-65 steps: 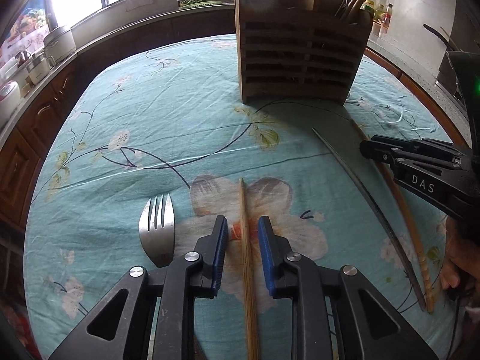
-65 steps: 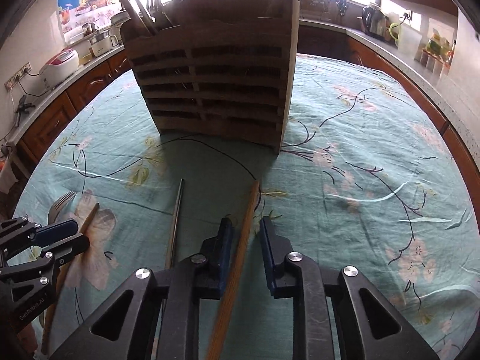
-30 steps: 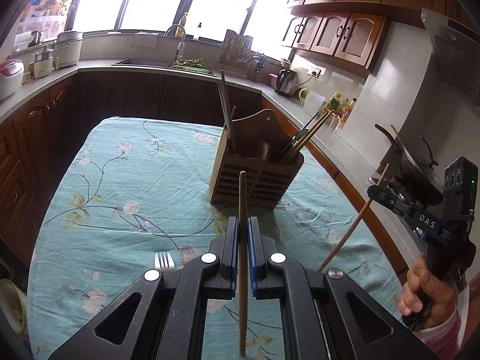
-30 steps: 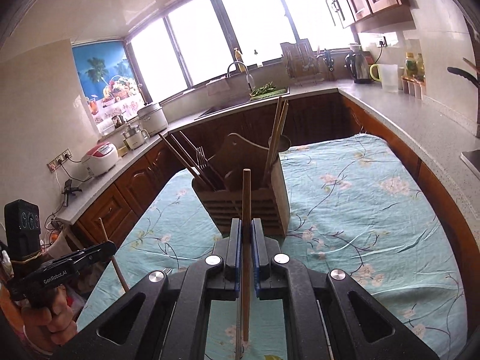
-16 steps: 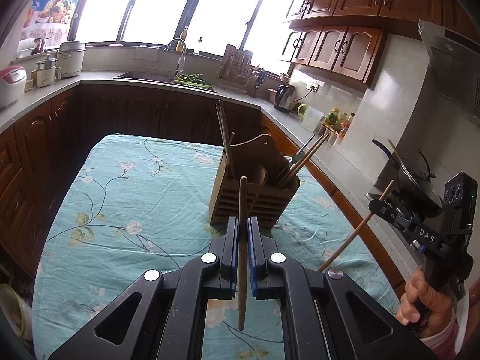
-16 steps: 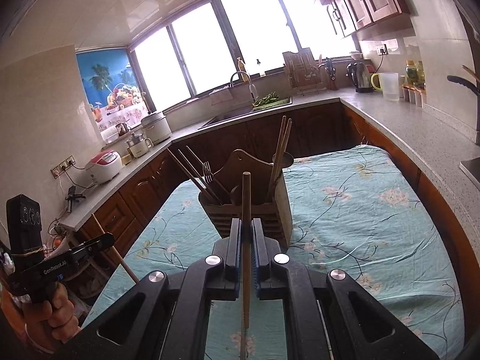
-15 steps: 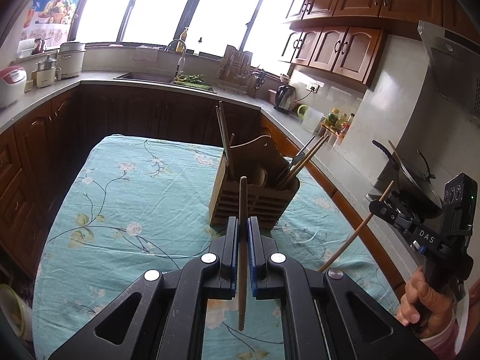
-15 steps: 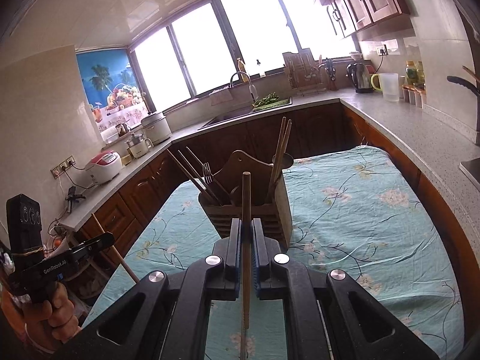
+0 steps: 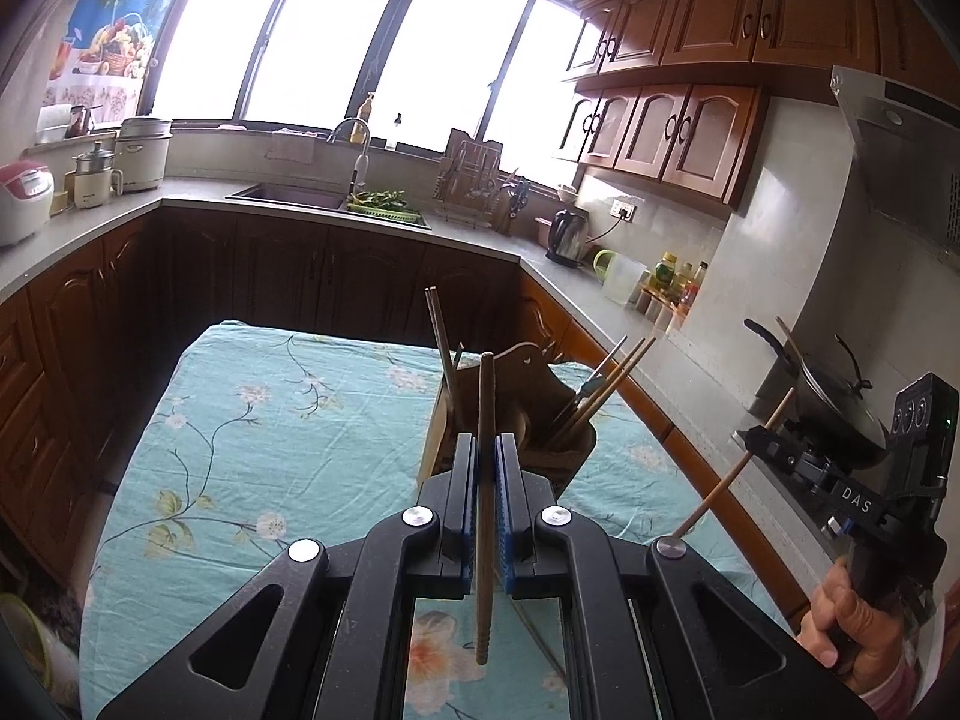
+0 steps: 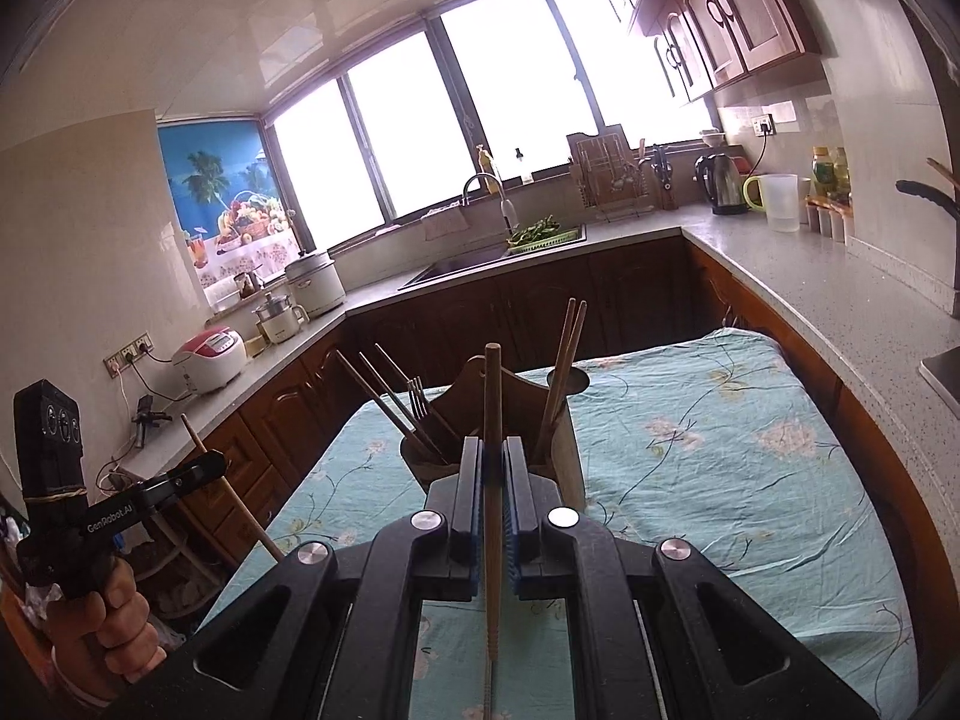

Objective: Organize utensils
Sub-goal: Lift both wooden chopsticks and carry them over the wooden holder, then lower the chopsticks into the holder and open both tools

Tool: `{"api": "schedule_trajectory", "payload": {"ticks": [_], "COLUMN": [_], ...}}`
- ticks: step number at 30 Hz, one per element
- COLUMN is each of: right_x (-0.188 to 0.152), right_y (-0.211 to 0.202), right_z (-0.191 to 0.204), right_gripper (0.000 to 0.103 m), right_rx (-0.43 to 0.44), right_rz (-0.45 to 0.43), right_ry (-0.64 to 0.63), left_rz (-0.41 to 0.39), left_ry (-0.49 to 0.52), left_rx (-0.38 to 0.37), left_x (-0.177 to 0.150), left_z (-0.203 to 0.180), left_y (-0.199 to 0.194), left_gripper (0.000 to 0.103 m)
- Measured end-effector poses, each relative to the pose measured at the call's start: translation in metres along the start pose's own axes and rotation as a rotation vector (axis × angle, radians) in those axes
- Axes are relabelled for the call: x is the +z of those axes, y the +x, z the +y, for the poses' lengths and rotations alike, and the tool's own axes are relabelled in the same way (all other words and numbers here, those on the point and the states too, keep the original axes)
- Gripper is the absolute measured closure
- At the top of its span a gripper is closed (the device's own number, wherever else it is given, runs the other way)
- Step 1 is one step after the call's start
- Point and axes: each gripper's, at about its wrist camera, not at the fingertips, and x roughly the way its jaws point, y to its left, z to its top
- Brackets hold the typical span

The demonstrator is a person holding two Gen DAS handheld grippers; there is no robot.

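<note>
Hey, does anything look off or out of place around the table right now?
Nothing looks spilled or broken. Each gripper, left and right, is shut on a single wooden chopstick, lifted above the tablecloth. The utensils in the wooden holder lean at mixed angles.

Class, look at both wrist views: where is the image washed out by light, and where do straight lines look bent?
Left wrist view: the windows are blown out white, and the table edges bow with fisheye distortion. Right wrist view: the windows glare out all detail, and the countertop curves toward the frame edge.
</note>
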Motion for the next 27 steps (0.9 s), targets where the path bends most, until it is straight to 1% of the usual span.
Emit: {"api": "schedule_trajectory", "payload": {"ticks": [7,12,16,22,27], "right_x": [0.031,0.057,0.074,0.087,0.082], "right_y": [0.002,0.010,0.018,0.035,0.055], "right_z": [0.000,-0.006,-0.006,-0.012,-0.016], "right_gripper": [0.097,0.097,0.097,0.097,0.097], "right_rx": [-0.009,-0.023,-0.030,-0.045,-0.063], "right_rz": [-0.076,-0.128,-0.173,-0.219,-0.221], "right_ry": [-0.006,0.001,0.003,0.033,0.041], "left_rz": [-0.092,-0.164,-0.210,-0.280,-0.304], "left_ry": [0.013,0.043,0.037,-0.014,-0.051], "left_rx": [-0.006,-0.001,0.004,0.012,0.037], "left_x": [0.024,0.043,0.050,0.049,0.032], "left_z": [-0.004,-0.008,-0.005,0.001,0.005], "left_y": [0.010,0.025,0.041,0.072,0.104], "left_gripper": [0.099,0.099,0.099,0.099,0.099]}}
